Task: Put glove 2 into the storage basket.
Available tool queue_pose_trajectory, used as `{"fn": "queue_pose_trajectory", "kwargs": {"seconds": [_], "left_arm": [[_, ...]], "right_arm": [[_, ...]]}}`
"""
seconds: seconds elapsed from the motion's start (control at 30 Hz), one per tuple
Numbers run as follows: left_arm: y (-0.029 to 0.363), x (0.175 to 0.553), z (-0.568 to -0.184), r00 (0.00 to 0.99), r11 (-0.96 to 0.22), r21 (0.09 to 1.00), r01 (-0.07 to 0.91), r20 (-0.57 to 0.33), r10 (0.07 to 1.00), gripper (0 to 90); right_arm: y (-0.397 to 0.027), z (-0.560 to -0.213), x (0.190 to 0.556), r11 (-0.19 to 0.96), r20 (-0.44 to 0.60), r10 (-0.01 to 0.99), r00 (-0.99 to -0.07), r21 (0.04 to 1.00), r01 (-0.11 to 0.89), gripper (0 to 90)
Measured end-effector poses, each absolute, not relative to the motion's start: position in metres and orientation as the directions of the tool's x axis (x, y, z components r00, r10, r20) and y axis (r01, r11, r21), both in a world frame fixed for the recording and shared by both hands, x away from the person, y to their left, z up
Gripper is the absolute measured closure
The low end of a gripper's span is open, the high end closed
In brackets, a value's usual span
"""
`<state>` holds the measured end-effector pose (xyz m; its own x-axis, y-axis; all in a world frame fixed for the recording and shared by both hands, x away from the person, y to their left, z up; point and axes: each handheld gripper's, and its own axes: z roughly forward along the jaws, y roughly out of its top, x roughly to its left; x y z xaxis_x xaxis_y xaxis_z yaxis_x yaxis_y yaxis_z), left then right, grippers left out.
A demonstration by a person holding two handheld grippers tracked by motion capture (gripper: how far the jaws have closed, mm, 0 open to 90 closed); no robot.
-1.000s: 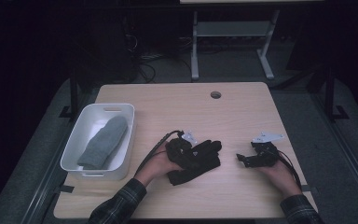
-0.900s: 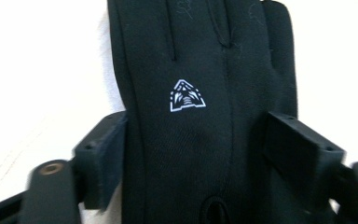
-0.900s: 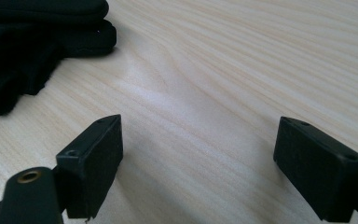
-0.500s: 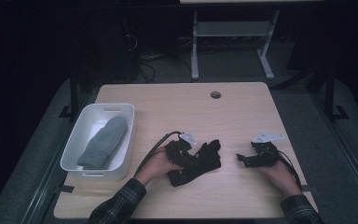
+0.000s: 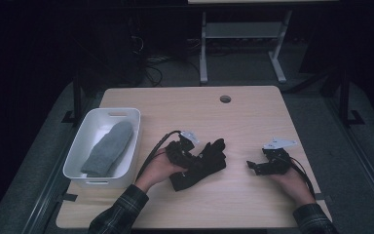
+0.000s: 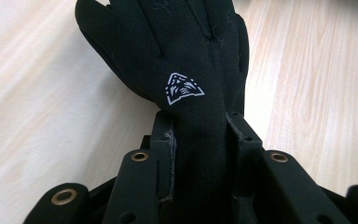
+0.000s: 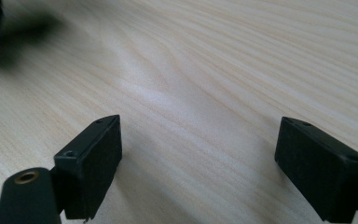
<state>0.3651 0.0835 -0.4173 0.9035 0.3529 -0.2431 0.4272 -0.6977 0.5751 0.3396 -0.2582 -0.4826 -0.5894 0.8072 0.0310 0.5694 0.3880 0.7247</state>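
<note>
My left gripper (image 5: 191, 157) is clamped on the black glove (image 5: 202, 163). Jaws just closed in from wide; the cuff end is now pinched between both pads. In the left gripper view the glove (image 6: 186, 84) runs straight up out of the jaws, palm section and finger roots fanned out over the wood, white triangular logo (image 6: 182, 88) facing the camera just above the pinch point. Fabric bunches narrow where the pads squeeze it.

High view: glove sits near the middle of the table (image 5: 253, 117), slightly toward my side, fingers pointing away and to the right. Its far end looks to be resting on the tabletop; can't tell how much of it is lifted clear.

My right gripper (image 5: 253, 166) is wide open with nothing in it. The right gripper view shows both black pads (image 7: 95, 158) spread far apart with bare wood grain (image 7: 205, 93) between them. It sits low over the table on the right side, well apart from the glove, jaws aimed toward it.

White plastic bin (image 5: 85, 146) stands at the left edge of the table, just beside my left forearm. A grey mitten-shaped item (image 5: 108, 148) lies inside it, diagonal, filling most of the floor. The bin is close to the black glove but not touching it.

Round cable hole (image 5: 225, 99) is at the far centre of the tabletop.
</note>
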Motion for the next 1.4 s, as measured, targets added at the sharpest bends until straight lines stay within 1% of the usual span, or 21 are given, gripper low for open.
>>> {"fn": "queue_pose_trajectory", "kwargs": {"seconds": [0.33, 0.77, 1.0, 1.13, 1.4], "left_arm": [[0.115, 0.372, -0.373, 0.871, -0.646, 0.596, 0.476, -0.219, 0.44, 67.8], [0.163, 0.378, -0.337, 0.837, -0.611, 0.603, 0.512, -0.191, 0.513, 67.8], [0.201, 0.381, -0.324, 0.797, -0.562, 0.619, 0.548, -0.185, 0.575, 67.9], [0.229, 0.382, -0.317, 0.771, -0.541, 0.621, 0.568, -0.169, 0.614, 67.9], [0.28, 0.384, -0.309, 0.699, -0.473, 0.625, 0.621, -0.17, 0.694, 67.8]], "right_arm": [[-0.257, -0.483, 0.339, 0.382, 0.036, 0.81, -0.585, 0.725, 0.573, 14.4], [-0.257, -0.483, 0.34, 0.383, 0.035, 0.81, -0.586, 0.725, 0.573, 14.3], [-0.257, -0.483, 0.34, 0.383, 0.035, 0.81, -0.586, 0.725, 0.573, 14.3], [-0.257, -0.483, 0.34, 0.383, 0.036, 0.81, -0.586, 0.725, 0.573, 14.3], [-0.257, -0.483, 0.34, 0.384, 0.034, 0.81, -0.585, 0.724, 0.573, 14.2]]}}
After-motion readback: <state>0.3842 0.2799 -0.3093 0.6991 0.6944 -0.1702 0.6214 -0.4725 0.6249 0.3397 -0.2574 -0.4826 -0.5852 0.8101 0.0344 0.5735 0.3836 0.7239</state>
